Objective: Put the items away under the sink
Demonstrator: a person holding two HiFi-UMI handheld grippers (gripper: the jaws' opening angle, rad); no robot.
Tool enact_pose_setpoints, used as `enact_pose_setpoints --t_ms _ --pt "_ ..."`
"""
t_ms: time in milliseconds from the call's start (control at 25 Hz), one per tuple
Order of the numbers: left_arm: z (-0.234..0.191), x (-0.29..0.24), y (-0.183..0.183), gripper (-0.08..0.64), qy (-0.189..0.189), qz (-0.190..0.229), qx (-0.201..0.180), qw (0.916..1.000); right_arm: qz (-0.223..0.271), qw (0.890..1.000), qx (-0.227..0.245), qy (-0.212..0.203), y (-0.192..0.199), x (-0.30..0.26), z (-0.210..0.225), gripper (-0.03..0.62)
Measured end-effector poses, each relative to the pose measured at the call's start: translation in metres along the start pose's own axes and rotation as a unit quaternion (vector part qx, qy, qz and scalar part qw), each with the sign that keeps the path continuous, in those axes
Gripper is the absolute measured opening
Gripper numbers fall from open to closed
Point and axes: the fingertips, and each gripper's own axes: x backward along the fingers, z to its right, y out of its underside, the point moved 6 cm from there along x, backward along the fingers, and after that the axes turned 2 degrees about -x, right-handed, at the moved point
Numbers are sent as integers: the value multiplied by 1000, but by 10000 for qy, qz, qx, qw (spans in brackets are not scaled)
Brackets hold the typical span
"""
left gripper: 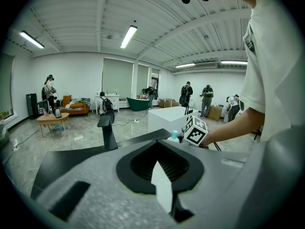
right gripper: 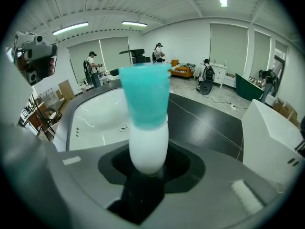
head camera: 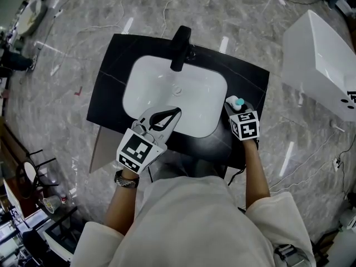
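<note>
My right gripper [head camera: 234,109] is shut on a small white bottle with a teal cap [head camera: 237,101], held upright over the right front corner of the black counter [head camera: 111,82]. In the right gripper view the bottle [right gripper: 145,123] stands straight up out of the jaws [right gripper: 145,168]. My left gripper [head camera: 168,117] hovers over the front rim of the white basin [head camera: 167,88]. Its jaws [left gripper: 162,175] are closed on a thin white piece [left gripper: 162,190]; I cannot tell what the piece is. The space under the sink is hidden by the counter and my body.
A black faucet [head camera: 181,46] stands at the back of the basin. A large white tub [head camera: 320,60] sits on the floor to the right. A grey panel [head camera: 103,149] sticks out below the counter's left front. Cables run over the marble floor, and several people stand far off.
</note>
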Motion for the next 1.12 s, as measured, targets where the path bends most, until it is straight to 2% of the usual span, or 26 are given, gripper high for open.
enact_pose_setpoints --t_ms 600,1120 --pt "9 11 0 6 16 66 -44 10000 407 9990 -119 146 -8 30 -5 146" --pt "38 52 3 6 97 303 -107 9994 574 9975 -240 347 -11 84 -36 144"
